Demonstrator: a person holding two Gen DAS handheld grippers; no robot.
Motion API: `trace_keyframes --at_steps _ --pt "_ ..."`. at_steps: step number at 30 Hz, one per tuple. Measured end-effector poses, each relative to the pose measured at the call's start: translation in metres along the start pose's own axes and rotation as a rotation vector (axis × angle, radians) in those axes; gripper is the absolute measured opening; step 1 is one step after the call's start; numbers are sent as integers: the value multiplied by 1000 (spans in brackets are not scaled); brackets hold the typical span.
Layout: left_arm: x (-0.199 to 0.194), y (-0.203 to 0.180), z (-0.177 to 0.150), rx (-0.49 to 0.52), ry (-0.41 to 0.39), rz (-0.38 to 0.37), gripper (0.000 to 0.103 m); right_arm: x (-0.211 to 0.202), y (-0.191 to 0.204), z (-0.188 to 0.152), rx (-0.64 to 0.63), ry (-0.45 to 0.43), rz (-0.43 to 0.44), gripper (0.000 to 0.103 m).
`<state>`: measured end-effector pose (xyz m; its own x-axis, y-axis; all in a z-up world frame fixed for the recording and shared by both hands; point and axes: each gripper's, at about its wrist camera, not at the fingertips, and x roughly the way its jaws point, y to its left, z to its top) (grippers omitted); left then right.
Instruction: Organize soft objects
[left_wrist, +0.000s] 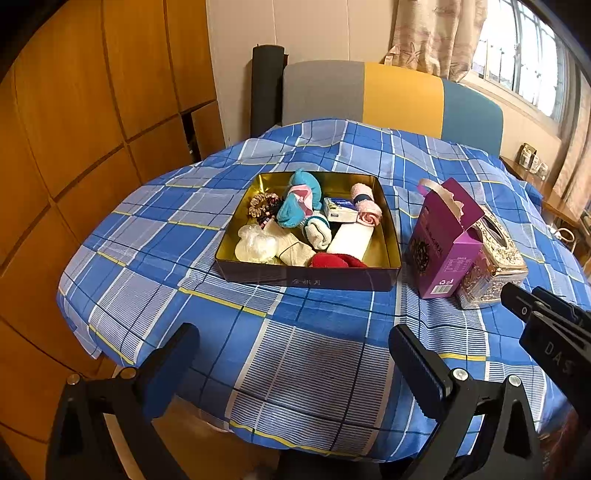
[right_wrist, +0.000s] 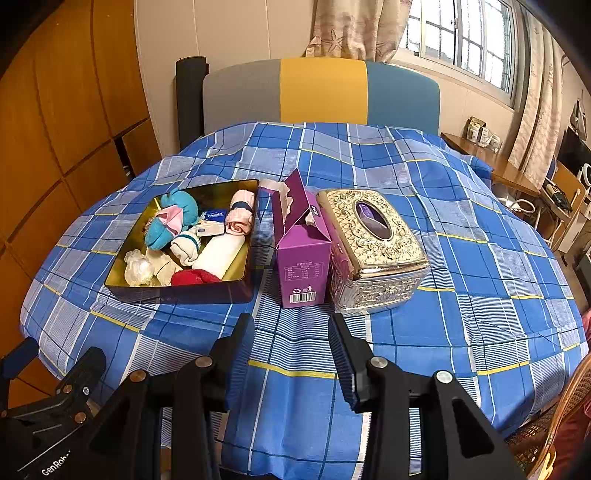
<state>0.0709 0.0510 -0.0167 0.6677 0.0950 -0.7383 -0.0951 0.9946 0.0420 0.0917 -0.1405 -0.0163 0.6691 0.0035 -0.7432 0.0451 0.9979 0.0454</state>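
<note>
Left gripper wide open, right gripper partly open; both empty above the table's near edge. Tin near the left edge holds socks, possibly hair ties.

Soft items jumbled in tin

Lit by daylight from the window at upper right, its panes blown out to near white. Bright and even across the tablecloth, with only soft shadows beside the tin and tissue holder. Warm glare off the tin's gold inner walls. Strong fisheye bending in both views, curving the wooden cabinet lines. Dark vignette in the corners. Slightly soft throughout, more so at the nearest edges.
</note>
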Motion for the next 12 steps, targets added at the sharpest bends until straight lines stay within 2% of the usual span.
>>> trace_keyframes --at_steps 12 --pt "3 -3 -2 21 2 1 103 4 -2 -1 2 15 2 42"
